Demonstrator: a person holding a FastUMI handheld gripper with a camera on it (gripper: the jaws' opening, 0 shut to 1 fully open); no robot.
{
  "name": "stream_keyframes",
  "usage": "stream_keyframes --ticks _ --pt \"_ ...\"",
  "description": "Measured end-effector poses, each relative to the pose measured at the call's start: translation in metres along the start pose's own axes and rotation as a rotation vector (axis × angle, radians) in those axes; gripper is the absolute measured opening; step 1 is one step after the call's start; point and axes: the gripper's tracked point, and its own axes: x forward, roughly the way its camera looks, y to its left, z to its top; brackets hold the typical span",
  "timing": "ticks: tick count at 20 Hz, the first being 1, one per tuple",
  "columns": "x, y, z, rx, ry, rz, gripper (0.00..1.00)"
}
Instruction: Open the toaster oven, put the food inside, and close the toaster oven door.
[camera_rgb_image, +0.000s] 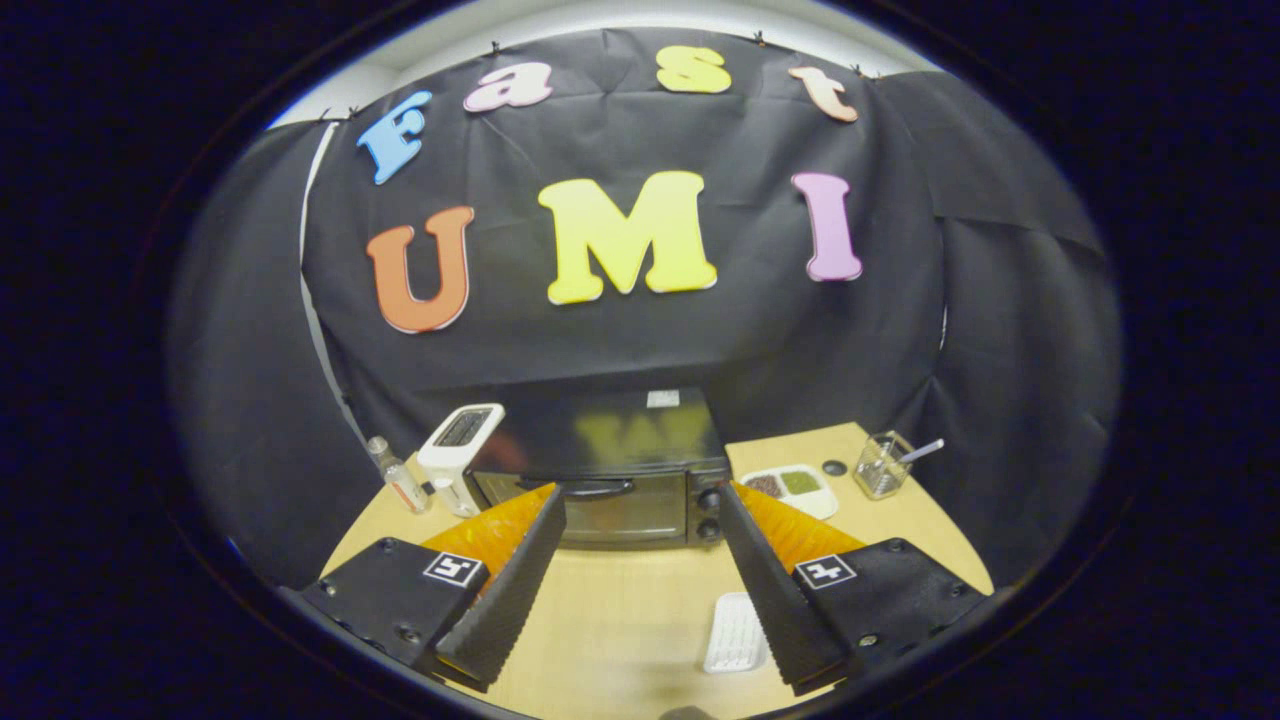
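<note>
A: Where do things stand?

B: The gripper (640, 560) has its fingers spread wide with nothing between them, held back over the wooden table (620, 620). The black toaster oven (605, 465) sits beyond the fingertips, its glass door upright and closed, the handle (585, 487) running across the top of the door.

A: And the food?

B: A white tray (735, 632) lies on the table just inside the right finger; I cannot make out what is on it. A divided dish (790, 488) sits right of the oven.

A: So is the door waiting to be opened, or closed again?

B: Either fits; the glass is too dark to see inside.

A: If the handle is the target?

B: Approach level, centre the bar between the fingers, grip it squarely and follow the door's arc downward. Mind the knobs (709, 512) and the white toaster (460, 455) on the left.
</note>
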Motion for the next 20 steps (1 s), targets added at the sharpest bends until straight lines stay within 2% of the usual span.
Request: stream_keyframes --ticks 5,9,11,20 --pt "-0.063 -0.049 0.068 -0.029 -0.143 -0.054 0.99" --pt "-0.090 -0.092 0.096 -0.080 -0.218 -0.084 1.00" --pt "-0.097 -0.108 0.100 -0.120 -0.229 -0.088 1.00" --pt "-0.115 -0.133 0.104 -0.118 -0.279 -0.013 1.00"
